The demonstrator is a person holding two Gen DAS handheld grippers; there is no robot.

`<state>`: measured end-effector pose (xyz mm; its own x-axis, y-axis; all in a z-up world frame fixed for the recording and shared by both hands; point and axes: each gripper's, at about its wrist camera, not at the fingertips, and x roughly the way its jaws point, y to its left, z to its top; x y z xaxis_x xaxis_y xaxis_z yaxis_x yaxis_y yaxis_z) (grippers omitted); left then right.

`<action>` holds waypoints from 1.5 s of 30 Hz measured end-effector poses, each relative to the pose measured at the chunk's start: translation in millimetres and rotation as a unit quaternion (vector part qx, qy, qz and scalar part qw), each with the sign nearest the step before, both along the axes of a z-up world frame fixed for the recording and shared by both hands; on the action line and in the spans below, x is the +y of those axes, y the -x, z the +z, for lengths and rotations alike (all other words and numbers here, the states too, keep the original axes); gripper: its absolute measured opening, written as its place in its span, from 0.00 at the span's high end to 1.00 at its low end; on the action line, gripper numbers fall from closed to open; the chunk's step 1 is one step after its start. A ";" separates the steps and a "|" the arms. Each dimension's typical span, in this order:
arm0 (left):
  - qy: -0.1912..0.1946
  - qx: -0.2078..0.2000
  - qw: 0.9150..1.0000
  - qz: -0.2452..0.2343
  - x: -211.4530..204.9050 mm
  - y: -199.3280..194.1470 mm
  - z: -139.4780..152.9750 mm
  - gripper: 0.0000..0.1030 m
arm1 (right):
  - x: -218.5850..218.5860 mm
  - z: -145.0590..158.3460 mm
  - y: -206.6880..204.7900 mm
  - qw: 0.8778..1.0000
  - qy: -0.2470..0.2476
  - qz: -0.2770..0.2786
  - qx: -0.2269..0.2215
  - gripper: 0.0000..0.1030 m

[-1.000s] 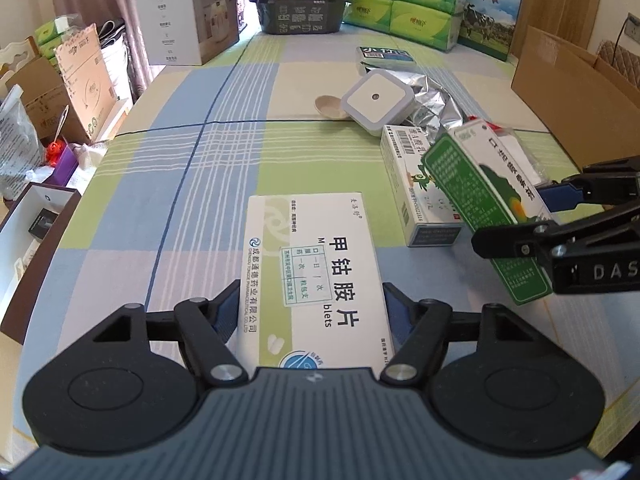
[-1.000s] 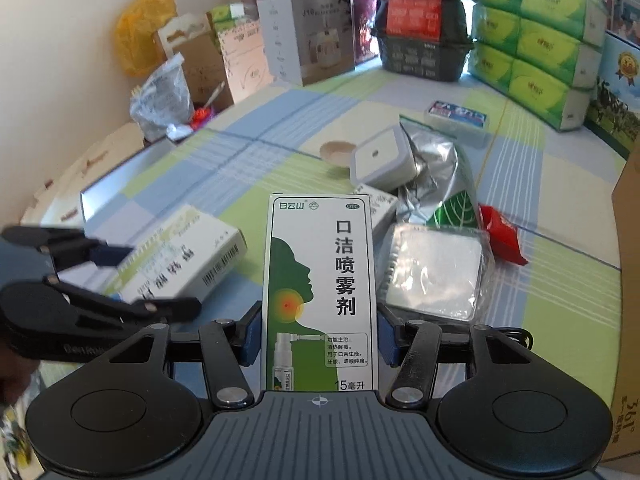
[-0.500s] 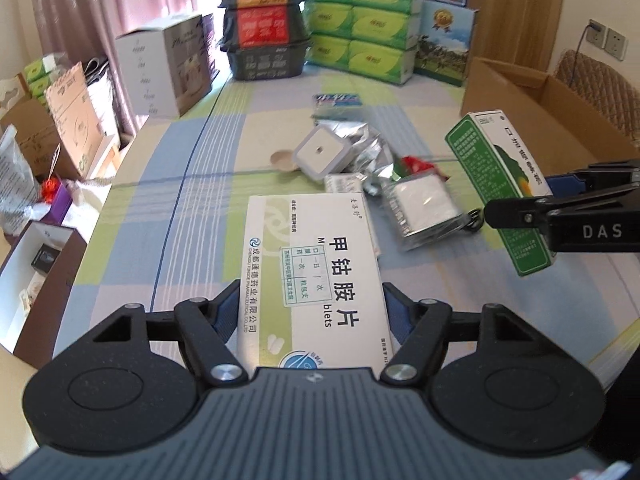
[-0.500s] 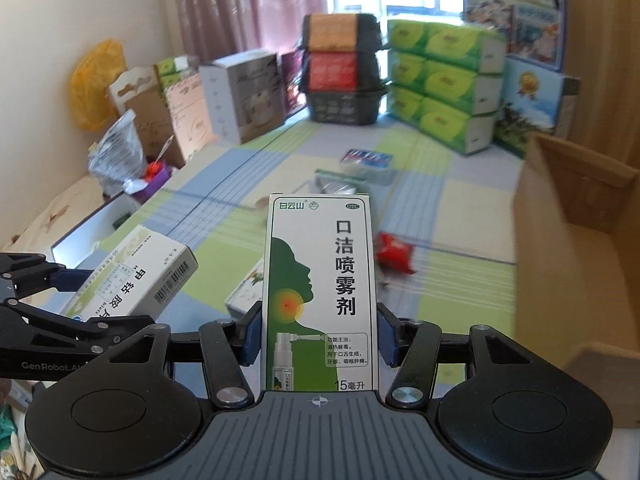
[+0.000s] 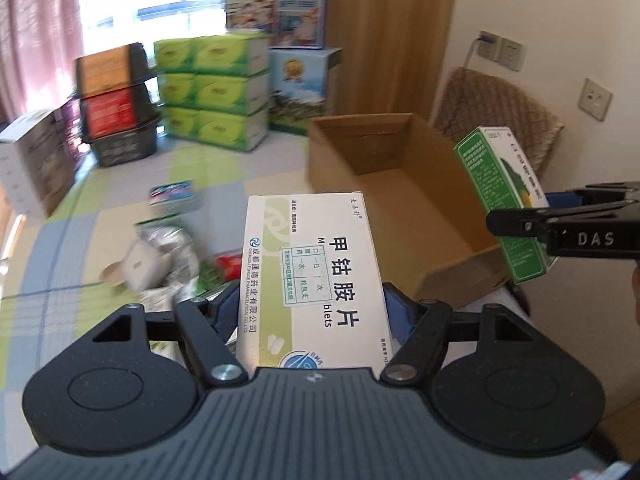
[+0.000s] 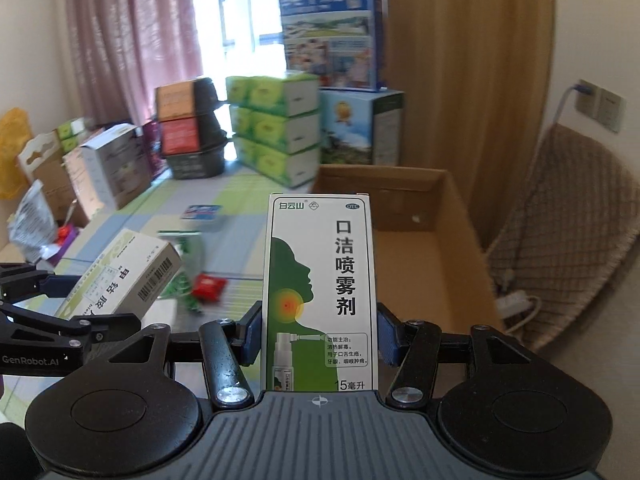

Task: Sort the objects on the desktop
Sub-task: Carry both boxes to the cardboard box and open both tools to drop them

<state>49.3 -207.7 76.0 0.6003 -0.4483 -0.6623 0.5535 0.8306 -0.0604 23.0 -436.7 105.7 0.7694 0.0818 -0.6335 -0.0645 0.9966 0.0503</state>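
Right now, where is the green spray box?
The green spray box is clamped upright in the right claw, raised before the open cardboard box, right of the left claw's white tablet box.

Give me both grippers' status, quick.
Left gripper: shut on white-and-green tablet box.
Right gripper: shut on green-and-white throat spray carton.

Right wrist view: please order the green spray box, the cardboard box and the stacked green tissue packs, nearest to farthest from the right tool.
1. Green spray box, clamped in the right tool.
2. Cardboard box, ahead, slightly right.
3. Green tissue packs, far back, centre-left.
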 end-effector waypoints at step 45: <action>0.021 0.020 0.999 -0.031 -101.6 -71.5 -30.2 0.27 | -90.4 -37.8 -74.0 0.996 -0.050 -0.066 0.028 0.38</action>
